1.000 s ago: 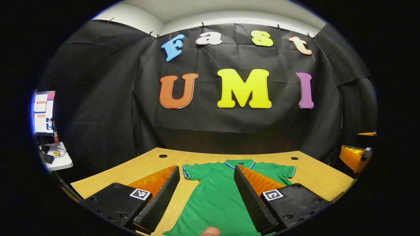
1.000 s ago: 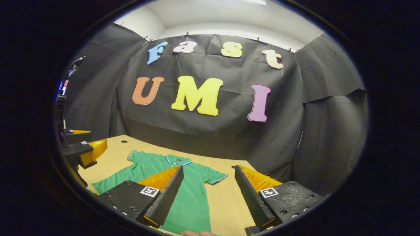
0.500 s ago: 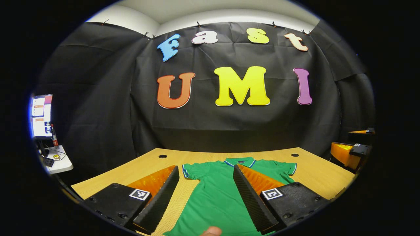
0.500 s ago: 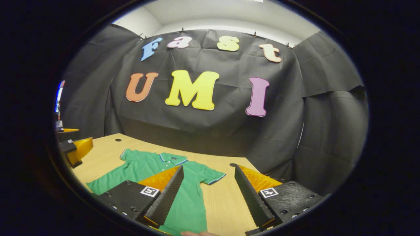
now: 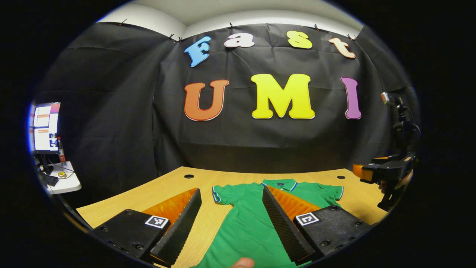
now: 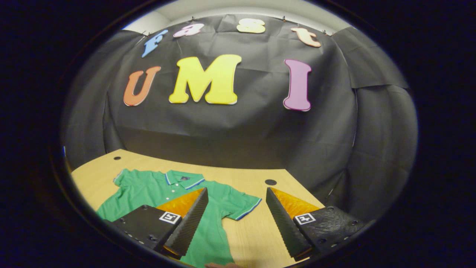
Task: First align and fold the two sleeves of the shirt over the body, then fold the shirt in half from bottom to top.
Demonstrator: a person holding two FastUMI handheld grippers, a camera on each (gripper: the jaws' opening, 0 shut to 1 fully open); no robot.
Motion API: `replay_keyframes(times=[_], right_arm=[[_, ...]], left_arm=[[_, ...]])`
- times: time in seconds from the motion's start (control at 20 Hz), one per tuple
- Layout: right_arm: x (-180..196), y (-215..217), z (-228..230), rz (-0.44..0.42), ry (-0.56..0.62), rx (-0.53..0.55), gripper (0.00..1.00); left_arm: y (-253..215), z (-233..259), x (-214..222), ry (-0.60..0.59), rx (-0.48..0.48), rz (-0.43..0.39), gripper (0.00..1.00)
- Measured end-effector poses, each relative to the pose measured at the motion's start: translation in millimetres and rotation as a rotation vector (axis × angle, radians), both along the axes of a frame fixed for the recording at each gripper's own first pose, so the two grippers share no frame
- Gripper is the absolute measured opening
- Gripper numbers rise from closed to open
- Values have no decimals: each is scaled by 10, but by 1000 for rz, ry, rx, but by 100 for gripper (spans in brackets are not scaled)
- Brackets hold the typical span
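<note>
the shirt (image 5: pixel 245 227) runs under the left gripper's (image 5: pixel 230 223) right finger, and its hem is cut off at the view's bottom edge. in the right gripper view, the right gripper's (image 6: pixel 234 219) left finger covers part of the shirt's chest.

Left hand-held gripper (image 5: pixel 230 223): jaws wide apart, nothing between them. Right hand-held gripper (image 6: pixel 236 219): jaws likewise wide apart, empty. A fingertip (image 5: pixel 242 262) shows at the bottom edge.

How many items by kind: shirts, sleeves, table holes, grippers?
Shirt: 1
Sleeves: 2, both still spread flat
Table holes: 2
Grippers, left gripper and right gripper: 2, both open above the table
Total: 7
</note>
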State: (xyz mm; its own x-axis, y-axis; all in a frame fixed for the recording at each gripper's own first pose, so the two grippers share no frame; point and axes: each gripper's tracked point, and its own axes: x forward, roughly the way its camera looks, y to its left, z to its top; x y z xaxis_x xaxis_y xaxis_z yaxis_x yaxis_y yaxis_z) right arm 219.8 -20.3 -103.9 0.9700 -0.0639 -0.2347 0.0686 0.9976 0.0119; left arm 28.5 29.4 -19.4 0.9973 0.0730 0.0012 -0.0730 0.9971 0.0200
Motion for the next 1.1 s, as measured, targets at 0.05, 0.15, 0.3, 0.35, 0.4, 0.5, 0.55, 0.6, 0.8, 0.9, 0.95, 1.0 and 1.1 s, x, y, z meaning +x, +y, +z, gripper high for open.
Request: replay_keyframes(times=[0.05,0.15,0.3,0.35,0.4,0.5,0.55,0.6,0.8,0.9,0.95,1.0,1.1], right_arm=[[167,-50,-170,-23,44,4,95],[503,-129,-551,-59,124,43,95],[833,-215,-1063,-104,253,159,95],[895,-241,-1165,-129,283,224,95],[960,-215,-1257,-137,312,299,97],[1021,-175,-1362,-126,348,388,92],[1027,-166,-1401,-125,363,380,91],[1048,-176,-1405,-114,356,352,92],[1076,-94,-1392,-95,363,314,88],[1041,-123,-1503,-124,405,298,85],[1041,-92,-1501,-122,403,298,80],[1080,-119,-1521,-128,401,286,80],[1119,-146,-1519,-139,404,300,68]], left_arm=[[44,-9,29,-2,-10,7,100],[67,-62,89,3,-31,11,100],[80,-183,198,29,-38,10,100],[72,-224,216,43,-31,10,100],[70,-268,233,55,-23,13,100],[52,-311,253,66,-13,12,100],[40,-325,263,69,-10,7,100],[32,-349,272,73,-8,7,100],[-23,-426,296,95,-5,-5,100],[-37,-492,314,115,0,-8,100],[-34,-518,323,123,5,-4,100],[-35,-538,327,129,10,-2,100],[-45,-574,339,142,9,-4,100]])
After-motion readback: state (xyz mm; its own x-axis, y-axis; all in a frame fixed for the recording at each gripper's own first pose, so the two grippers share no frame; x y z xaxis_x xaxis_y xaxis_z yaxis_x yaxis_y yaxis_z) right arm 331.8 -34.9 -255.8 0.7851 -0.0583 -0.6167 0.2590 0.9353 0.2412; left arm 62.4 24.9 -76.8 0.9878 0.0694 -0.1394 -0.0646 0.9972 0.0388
